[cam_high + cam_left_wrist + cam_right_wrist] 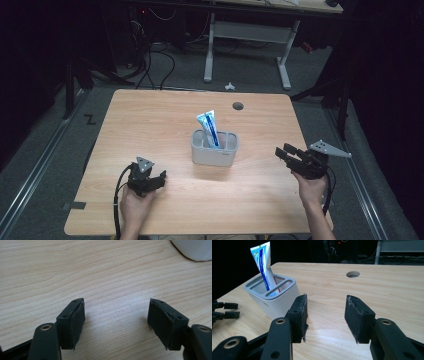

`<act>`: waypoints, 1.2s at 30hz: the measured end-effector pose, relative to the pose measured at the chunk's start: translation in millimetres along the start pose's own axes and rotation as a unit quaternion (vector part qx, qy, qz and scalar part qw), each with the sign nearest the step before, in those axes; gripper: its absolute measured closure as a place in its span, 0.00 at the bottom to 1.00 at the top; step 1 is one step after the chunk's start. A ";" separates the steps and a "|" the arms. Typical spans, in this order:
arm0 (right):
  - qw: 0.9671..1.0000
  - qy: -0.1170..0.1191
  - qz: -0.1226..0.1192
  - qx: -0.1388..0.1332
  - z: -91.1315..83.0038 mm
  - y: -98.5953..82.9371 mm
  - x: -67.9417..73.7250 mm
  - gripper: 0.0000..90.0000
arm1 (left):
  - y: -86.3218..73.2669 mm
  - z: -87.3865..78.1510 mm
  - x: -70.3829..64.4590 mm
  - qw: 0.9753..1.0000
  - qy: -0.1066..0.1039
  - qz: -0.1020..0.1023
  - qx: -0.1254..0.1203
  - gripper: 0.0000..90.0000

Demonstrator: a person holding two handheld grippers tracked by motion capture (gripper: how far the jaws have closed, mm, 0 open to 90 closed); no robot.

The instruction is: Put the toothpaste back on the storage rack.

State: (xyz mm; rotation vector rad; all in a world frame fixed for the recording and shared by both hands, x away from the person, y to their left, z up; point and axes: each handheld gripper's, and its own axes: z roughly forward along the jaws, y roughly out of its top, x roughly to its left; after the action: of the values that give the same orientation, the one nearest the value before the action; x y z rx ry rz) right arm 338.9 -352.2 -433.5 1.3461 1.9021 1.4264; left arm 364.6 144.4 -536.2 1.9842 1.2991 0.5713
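Toothpaste tube standing in the holder, both my grippers spread and holding nothing.

I see the toothpaste tube point(208, 127) upright in the grey holder point(215, 156) near the middle of the table point(150, 115), its long axis close to vertical, flat crimped end up and leaning slightly toward the far left; it sits in the holder's middle slot. My left gripper point(159, 179) rests low over the table to the holder's near left, apart from it, jaws spread over bare wood, the hand gripping it from behind. My right gripper point(284, 151) hovers to the holder's right, well apart, jaws spread and aimed left toward the holder, wrist coming up from the near edge. In the right gripper view the tube point(265, 266) lies ahead and left of the jaws.
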 end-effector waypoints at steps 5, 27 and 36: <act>1.000 -0.002 0.003 0.005 2.1 -4.2 -1.2 0.59 | 0.0 0.0 0.0 1.000 0.000 0.000 0.000 0.34; 0.999 -0.015 0.001 0.033 11.1 -24.9 -2.9 0.59 | 0.0 0.0 0.0 1.000 0.000 0.000 0.000 0.34; 0.999 -0.021 -0.007 0.045 14.8 -33.4 -2.7 0.59 | 0.0 0.0 0.0 1.000 0.001 0.000 0.000 0.34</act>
State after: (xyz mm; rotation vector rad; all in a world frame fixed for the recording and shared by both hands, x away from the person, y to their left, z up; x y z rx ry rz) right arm 336.6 -347.6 -469.7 1.3892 1.9664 1.3097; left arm 364.6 144.5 -536.2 1.9836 1.3004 0.5721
